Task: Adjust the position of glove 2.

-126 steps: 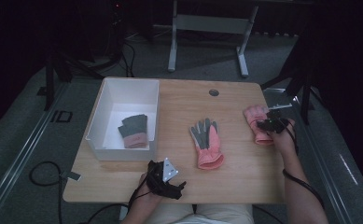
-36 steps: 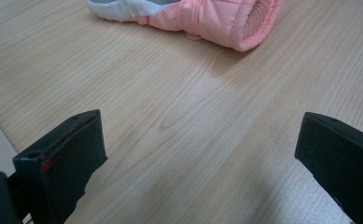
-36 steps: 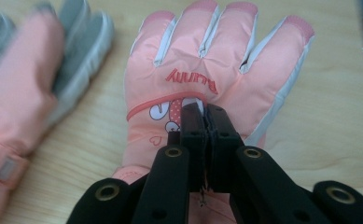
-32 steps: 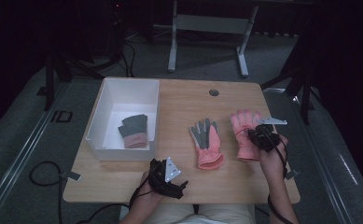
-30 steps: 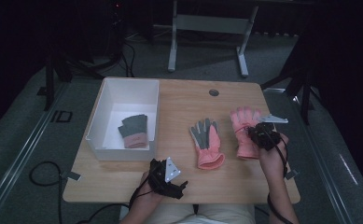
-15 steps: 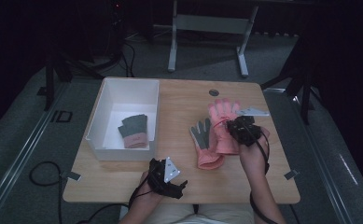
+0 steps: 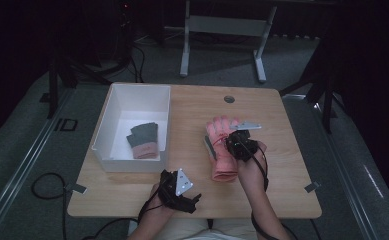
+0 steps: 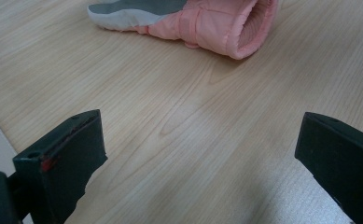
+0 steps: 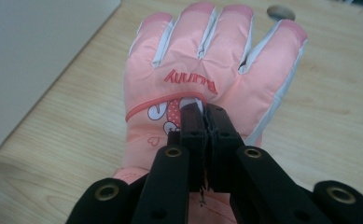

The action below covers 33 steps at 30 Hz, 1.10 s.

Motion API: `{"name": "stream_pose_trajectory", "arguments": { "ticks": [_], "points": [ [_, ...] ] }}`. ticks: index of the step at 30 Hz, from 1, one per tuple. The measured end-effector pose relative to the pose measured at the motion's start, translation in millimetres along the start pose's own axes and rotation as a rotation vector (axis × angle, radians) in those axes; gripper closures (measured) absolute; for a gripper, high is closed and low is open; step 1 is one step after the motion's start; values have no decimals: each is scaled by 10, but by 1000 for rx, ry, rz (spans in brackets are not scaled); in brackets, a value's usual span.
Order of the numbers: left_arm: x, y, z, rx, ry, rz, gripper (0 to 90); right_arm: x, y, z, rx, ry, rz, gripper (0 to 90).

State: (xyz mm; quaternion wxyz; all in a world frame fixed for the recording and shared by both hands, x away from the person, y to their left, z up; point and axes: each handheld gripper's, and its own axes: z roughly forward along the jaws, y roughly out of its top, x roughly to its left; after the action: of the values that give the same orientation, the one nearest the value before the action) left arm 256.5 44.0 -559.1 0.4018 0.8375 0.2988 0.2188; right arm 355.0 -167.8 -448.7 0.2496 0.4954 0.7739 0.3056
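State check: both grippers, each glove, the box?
Right gripper: shut on pink glove.
Pink glove: back side up, pinched, lying over the other glove.
Lower glove: flat on table, grey palm up, mostly covered.
Left gripper: open, nothing between its jaws.
Box: open-topped, one folded glove inside.
Folded glove: in box.

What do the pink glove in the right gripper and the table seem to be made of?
Pink glove: likely padded synthetic fabric, smooth with slight sheen; puffy quilted fingers, printed lettering. The right gripper pinches its back. Table: light wood or wood-look laminate, matte; visible grain lines.
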Motion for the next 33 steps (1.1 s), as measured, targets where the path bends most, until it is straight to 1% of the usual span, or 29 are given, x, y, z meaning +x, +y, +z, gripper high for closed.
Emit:
{"name": "stream_pose_trajectory", "arguments": {
  "ticks": [3, 4, 7, 11, 12, 14, 17, 18, 19, 20, 21, 22, 23, 24, 26, 27, 28, 29, 30, 31, 32, 33],
  "points": [
    [-1, 0, 4, -2, -1, -3, 14, -31, -21, 44, 9, -10, 14, 870],
    [-1, 0, 10, 4, 0, 1, 14, -44, -51, 108, 22, -5, 31, 870],
    [-6, 0, 14, 6, -1, 2, 14, -31, -105, 226, 47, 7, 45, 870],
    [-11, -2, 17, 6, -5, -2, 14, 6, -168, 383, 65, 8, 46, 861],
    [-10, -2, 21, 4, -7, 2, 14, 19, -181, 411, 66, 7, 45, 859],
    [-15, 4, 11, -18, -3, 19, 14, 39, -209, 464, 66, 7, 43, 856],
    [-14, 14, 0, -27, -12, 15, 14, 38, -229, 513, 70, 7, 36, 846],
    [-9, 26, -8, -31, -14, 4, 14, 25, -235, 534, 69, 15, 44, 837],
    [-9, 26, -8, -31, -14, 4, 14, 25, -235, 534, 69, 15, 44, 837],
    [14, 49, -16, -35, -34, -26, 14, 27, -222, 526, 66, 24, 38, 813],
    [14, 49, -16, -35, -34, -26, 15, 23, -213, 511, 61, 31, 35, 795],
    [35, 87, -35, -60, -63, -30, 33, 13, -202, 491, 55, 45, 38, 769],
    [35, 87, -35, -60, -63, -30, 36, 13, -202, 491, 55, 45, 38, 769],
    [42, 150, -65, -68, -67, -27, 36, -8, -180, 443, 41, 62, 31, 749],
    [49, 226, -99, -72, -75, -35, 36, -32, -163, 426, 41, 79, 11, 722],
    [51, 271, -113, -74, -79, -38, 36, -42, -155, 419, 45, 85, 10, 721],
    [55, 324, -124, -65, -80, -32, 36, -57, -148, 408, 44, 90, 4, 713],
    [55, 324, -124, -65, -80, -32, 36, -73, -138, 391, 42, 100, 3, 710],
    [75, 437, -121, -53, -81, -34, 36, -91, -125, 363, 38, 111, 7, 709],
    [75, 437, -121, -53, -81, -34, 36, -91, -125, 363, 38, 111, 7, 709],
    [114, 563, -106, -36, -70, -37, 36, -140, -81, 276, 6, 116, -3, 688],
    [114, 563, -106, -36, -70, -37, 37, -140, -81, 276, 6, 116, -3, 688]
  ]
}}
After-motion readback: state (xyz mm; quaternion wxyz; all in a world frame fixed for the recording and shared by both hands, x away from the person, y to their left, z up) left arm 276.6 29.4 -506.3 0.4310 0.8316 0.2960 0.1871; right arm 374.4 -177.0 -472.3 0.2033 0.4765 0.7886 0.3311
